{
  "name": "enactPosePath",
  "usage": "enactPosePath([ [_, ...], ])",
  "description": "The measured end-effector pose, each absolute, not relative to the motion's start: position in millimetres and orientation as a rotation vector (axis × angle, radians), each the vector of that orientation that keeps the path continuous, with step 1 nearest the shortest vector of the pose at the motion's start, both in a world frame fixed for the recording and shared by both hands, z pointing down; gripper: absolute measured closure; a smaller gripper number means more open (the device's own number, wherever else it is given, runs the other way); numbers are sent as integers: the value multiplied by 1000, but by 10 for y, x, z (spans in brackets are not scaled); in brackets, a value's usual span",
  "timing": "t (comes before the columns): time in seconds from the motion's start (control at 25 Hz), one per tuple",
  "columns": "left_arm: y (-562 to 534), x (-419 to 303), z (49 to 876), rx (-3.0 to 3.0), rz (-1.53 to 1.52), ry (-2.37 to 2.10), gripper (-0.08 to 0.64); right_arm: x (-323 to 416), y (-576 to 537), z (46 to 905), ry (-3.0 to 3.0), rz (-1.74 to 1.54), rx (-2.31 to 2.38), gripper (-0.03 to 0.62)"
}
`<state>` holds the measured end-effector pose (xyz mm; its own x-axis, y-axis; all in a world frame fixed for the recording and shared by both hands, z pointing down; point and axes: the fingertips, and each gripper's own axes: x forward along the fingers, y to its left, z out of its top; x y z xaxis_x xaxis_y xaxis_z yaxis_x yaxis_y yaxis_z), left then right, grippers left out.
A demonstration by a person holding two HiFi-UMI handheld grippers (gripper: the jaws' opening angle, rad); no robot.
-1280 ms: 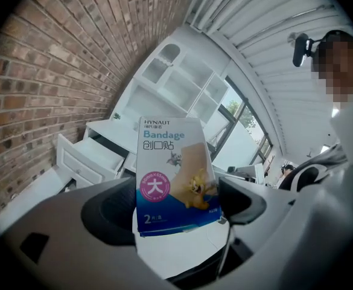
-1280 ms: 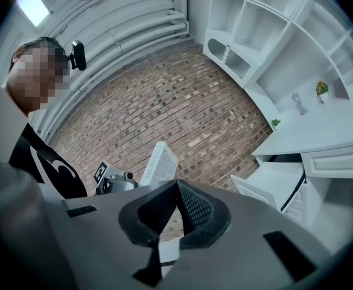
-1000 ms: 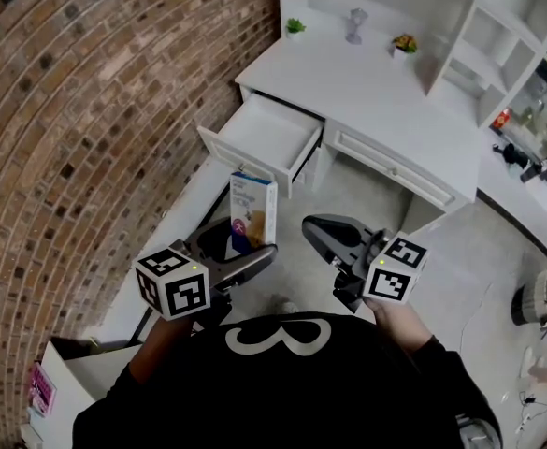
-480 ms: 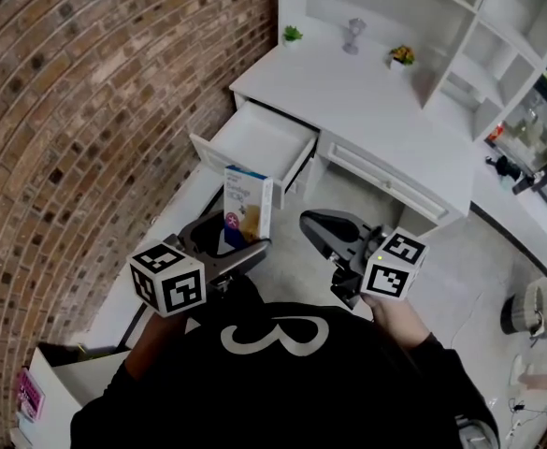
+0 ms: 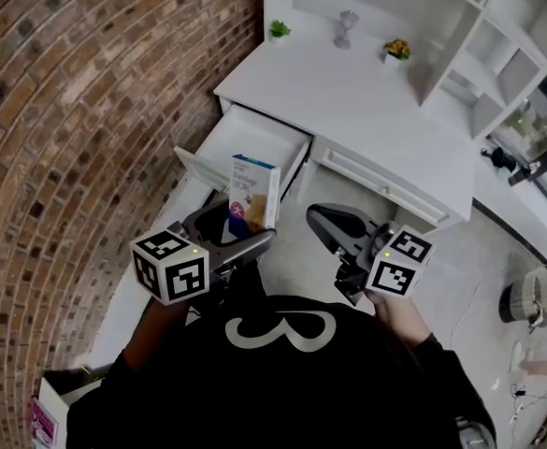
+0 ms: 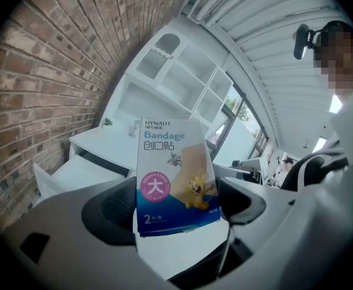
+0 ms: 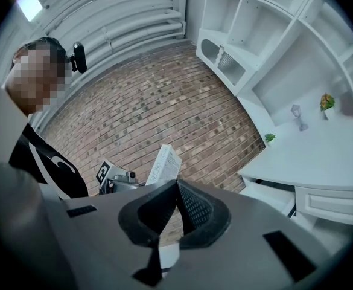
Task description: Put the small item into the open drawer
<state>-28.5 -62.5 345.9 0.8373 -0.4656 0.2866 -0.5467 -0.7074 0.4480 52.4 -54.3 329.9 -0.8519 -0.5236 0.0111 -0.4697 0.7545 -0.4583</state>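
Observation:
A small white and blue bandage box (image 5: 253, 193) stands upright between the jaws of my left gripper (image 5: 228, 237), which is shut on it. In the left gripper view the bandage box (image 6: 175, 177) fills the middle, its printed face toward the camera. The open drawer (image 5: 251, 144) of the white desk (image 5: 376, 101) lies just beyond the box, white inside, nothing showing in it. My right gripper (image 5: 332, 227) hangs to the right, shut with nothing in it; in its own view the right gripper (image 7: 177, 205) has its jaws closed together, and the box (image 7: 163, 165) shows behind them.
A brick wall (image 5: 77, 110) runs along the left. Two small potted plants (image 5: 279, 29) and a glass ornament (image 5: 347, 24) stand at the back of the desk, under white shelves (image 5: 497, 36). A second drawer (image 5: 385, 190) to the right is closed. A low white ledge (image 5: 161, 251) lines the wall.
The desk and drawer have drawn nearer in the head view, and the box now overlaps the drawer's front edge. Both grippers keep their hold and state.

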Motion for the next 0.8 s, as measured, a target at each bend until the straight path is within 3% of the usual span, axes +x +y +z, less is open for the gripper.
enactPosePath([
  [0.8,-2543,-338,3966,2452,469,-495,146,467,-2314,3456,2653,-788,-1076,581],
])
